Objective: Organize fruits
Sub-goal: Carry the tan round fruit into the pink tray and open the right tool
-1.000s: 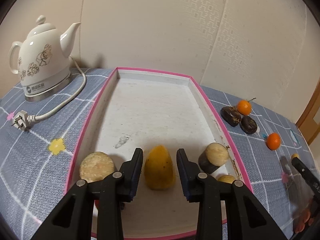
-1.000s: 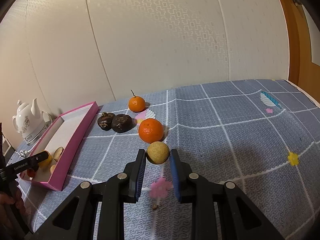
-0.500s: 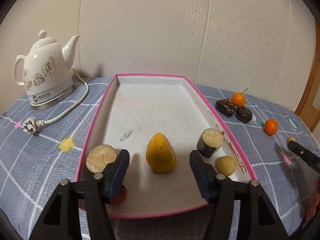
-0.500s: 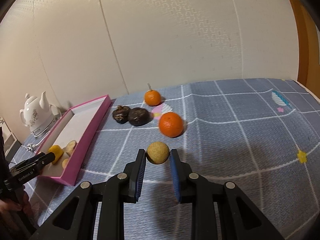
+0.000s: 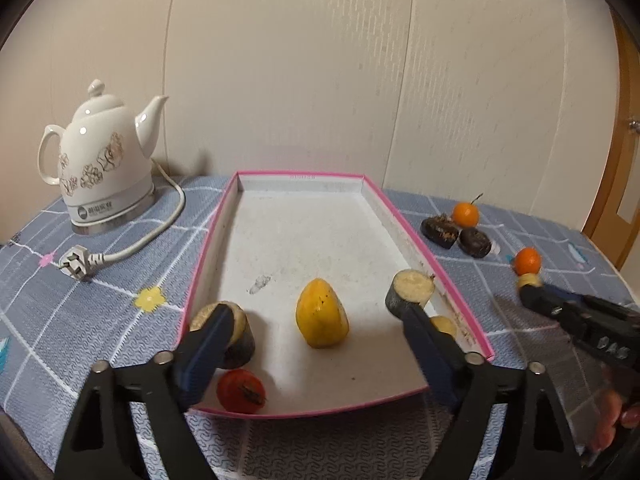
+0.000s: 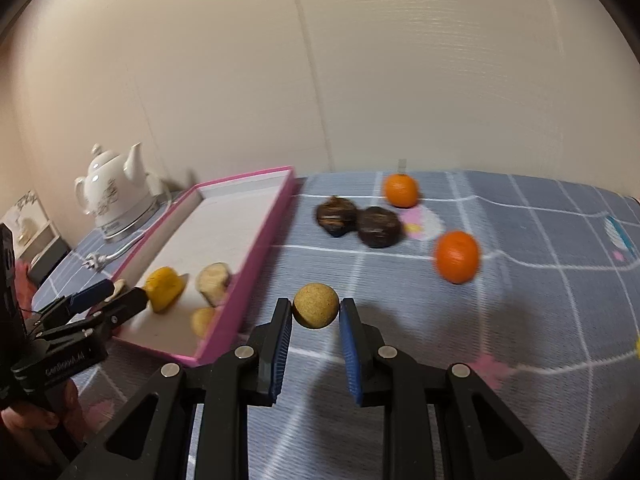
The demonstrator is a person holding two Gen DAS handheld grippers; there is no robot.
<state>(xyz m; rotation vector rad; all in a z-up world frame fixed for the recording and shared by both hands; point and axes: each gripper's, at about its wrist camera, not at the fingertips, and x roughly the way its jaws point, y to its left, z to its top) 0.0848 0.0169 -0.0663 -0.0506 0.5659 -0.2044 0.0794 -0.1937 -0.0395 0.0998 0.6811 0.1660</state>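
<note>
A yellow fruit (image 5: 322,314) stands on its own in the pink-rimmed tray (image 5: 416,240). My left gripper (image 5: 312,318) is spread wide on either side of it, jaws still opening, pads off the fruit. Also in the tray are two cut brown-skinned pieces (image 5: 410,292) (image 5: 240,326), a small tan ball (image 5: 443,325) and a red fruit (image 5: 240,391). My right gripper (image 6: 316,314) is shut on a tan round fruit (image 6: 316,311) and holds it just right of the tray's pink rim (image 6: 256,248). On the cloth lie two oranges (image 6: 401,190) (image 6: 457,256) and two dark fruits (image 6: 336,216) (image 6: 378,226).
A white kettle (image 5: 100,168) stands left of the tray, and its cord and plug (image 5: 76,266) trail over the grey checked cloth. A padded wall runs close behind the table. A wooden door frame (image 5: 624,184) is at the far right.
My left gripper has opened away from the yellow fruit and drawn back a little. My right gripper, still holding the tan round fruit, has swung left toward the tray.
</note>
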